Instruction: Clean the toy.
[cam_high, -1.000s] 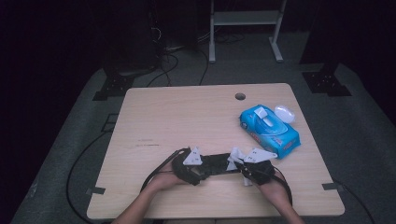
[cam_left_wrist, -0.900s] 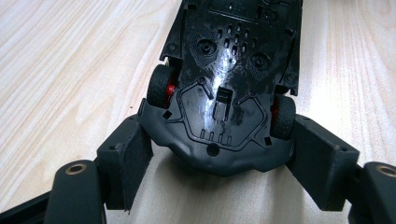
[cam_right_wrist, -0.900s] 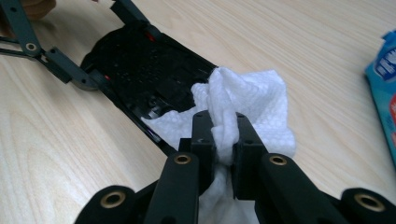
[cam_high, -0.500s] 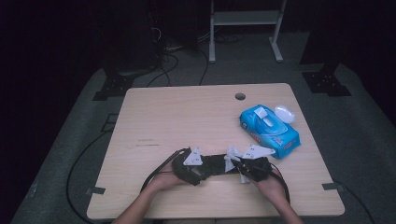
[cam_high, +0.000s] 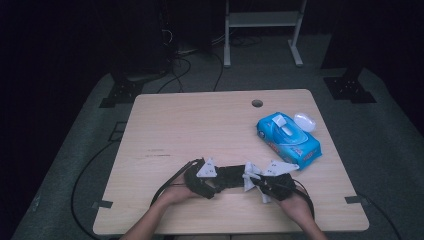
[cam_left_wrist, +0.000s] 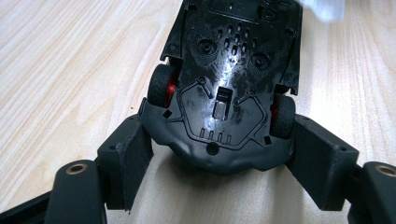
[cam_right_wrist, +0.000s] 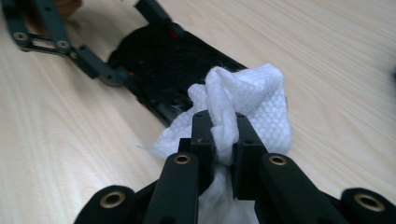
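Pale wood table (cam_high: 200, 130) carries an upturned toy car (cam_left_wrist: 224, 88), light, stiff, slick plastic, clasped at its end between the left gripper (cam_left_wrist: 219, 172) jaws. Just beyond it, the right gripper (cam_right_wrist: 223, 140) pinches a soft, limp wipe (cam_right_wrist: 252, 93) touching the car's underside.
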